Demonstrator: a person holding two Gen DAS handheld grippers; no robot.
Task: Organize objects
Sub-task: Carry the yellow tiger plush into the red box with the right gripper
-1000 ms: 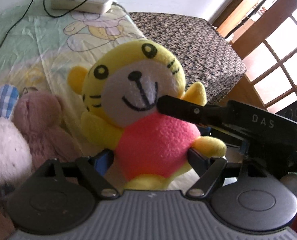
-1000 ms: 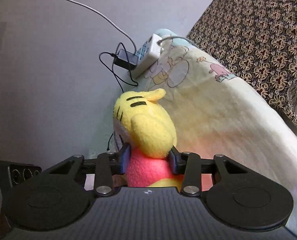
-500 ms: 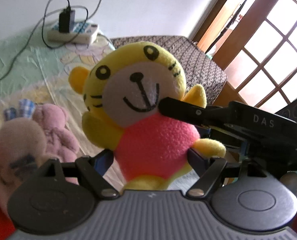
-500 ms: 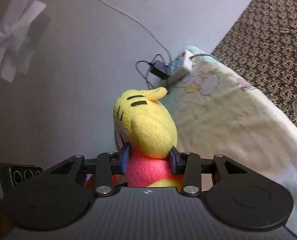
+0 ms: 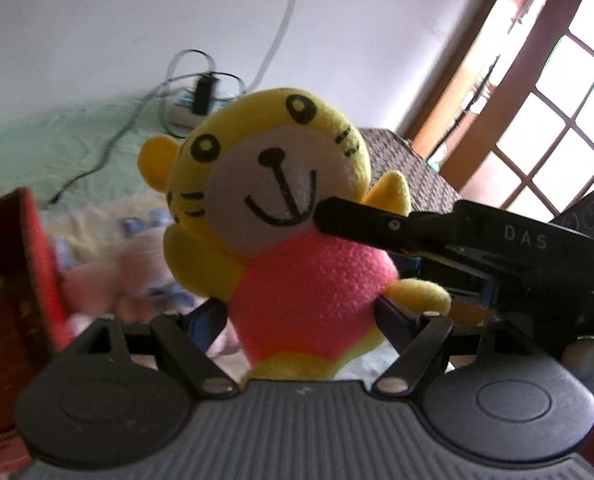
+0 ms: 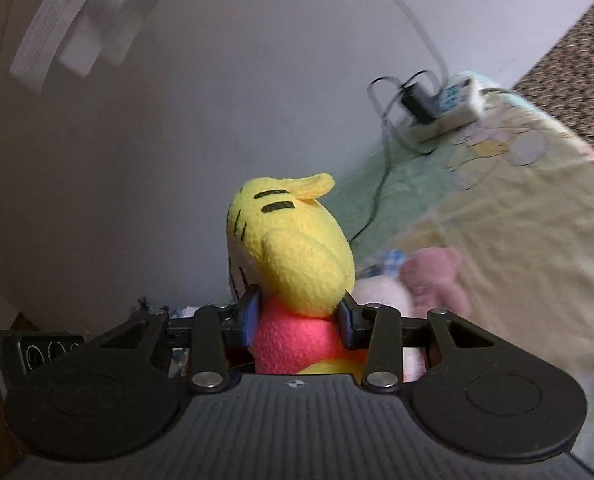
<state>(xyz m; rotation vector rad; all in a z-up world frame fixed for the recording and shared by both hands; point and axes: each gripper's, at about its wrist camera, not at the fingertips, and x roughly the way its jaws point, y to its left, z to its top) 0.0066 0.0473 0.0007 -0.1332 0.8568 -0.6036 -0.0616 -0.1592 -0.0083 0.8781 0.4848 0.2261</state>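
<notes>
The yellow tiger toy [image 5: 289, 216] is held aloft above the bed [image 6: 537, 216], clamped at its pink belly by the left gripper [image 5: 301, 316] and pinched across the neck by the right gripper [image 6: 299, 316]. For a clean carry toward the red box [image 5: 37, 256], just left of the toy, both squeezes should be kept even. Both grippers are tilted upward, the right one reaching in from the toy's side.
</notes>
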